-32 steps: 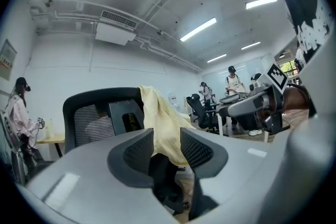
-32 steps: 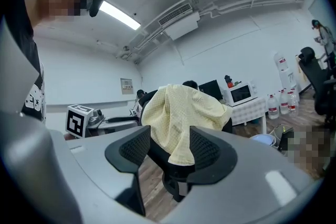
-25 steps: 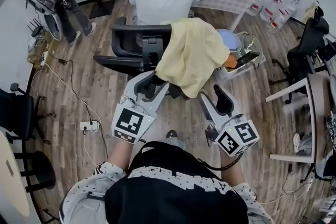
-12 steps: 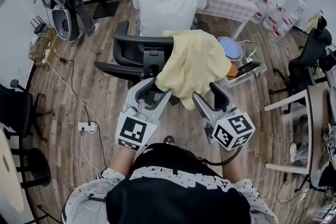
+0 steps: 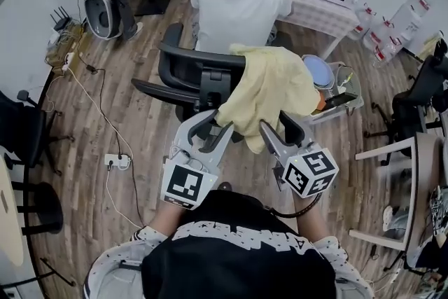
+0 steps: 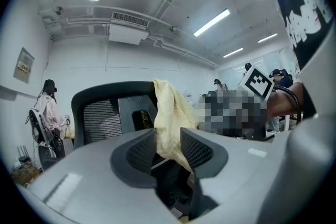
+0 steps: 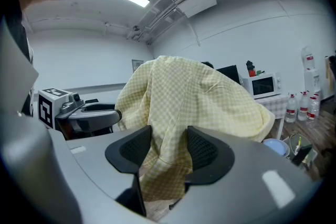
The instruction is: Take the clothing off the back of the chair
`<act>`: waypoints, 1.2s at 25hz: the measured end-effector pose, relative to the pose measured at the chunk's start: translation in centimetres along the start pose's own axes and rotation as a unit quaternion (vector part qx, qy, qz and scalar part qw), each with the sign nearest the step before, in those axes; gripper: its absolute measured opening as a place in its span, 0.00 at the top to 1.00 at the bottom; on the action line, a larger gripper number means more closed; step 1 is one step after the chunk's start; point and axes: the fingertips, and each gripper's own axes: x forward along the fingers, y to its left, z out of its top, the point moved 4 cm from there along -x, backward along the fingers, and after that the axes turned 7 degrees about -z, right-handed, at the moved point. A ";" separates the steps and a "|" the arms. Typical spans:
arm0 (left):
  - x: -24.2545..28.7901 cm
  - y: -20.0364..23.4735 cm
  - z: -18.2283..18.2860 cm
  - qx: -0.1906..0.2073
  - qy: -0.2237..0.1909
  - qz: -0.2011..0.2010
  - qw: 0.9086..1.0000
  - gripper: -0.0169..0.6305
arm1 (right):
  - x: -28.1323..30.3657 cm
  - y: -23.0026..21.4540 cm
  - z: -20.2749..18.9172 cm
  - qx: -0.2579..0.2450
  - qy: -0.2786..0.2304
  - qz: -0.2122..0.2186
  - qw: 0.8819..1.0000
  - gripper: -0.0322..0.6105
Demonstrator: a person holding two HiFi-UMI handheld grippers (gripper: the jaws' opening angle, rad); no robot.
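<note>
A yellow shirt point(image 5: 269, 91) hangs over the chair point(image 5: 189, 70) back, its hem between the parted, just-closing jaws of the left hand-held gripper point(image 5: 213, 127) and right hand-held gripper point(image 5: 277, 124); a shallow pinch may slip, or pulling may snag the cloth and drag the chair.

No words or numbers can be read. The white print on the person's black shirt point(image 5: 238, 238) and the wall notice point(image 6: 23, 65) are too blurred.

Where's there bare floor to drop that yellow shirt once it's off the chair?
Bare wood floor lies left of the black chair, up to the white power strip. Right of the chair is crowded: bin, desk, bottles.
</note>
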 end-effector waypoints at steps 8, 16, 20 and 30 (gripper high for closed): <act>0.5 -0.3 -0.6 -0.007 0.008 0.001 1.000 0.89 | 0.4 0.1 0.0 0.005 -0.016 0.028 0.999 0.91; 0.8 -0.6 -1.1 -0.013 0.005 -0.005 1.000 0.95 | -0.2 0.1 0.1 0.004 -0.021 0.043 0.999 0.92; 0.7 -1.0 -1.2 -0.011 0.012 -0.003 1.000 0.95 | -0.7 0.1 0.1 0.006 -0.021 0.053 0.998 0.92; -0.8 -2.5 -0.2 -0.021 0.017 0.049 0.998 0.95 | -2.1 1.5 0.9 0.006 -0.009 0.123 0.992 0.92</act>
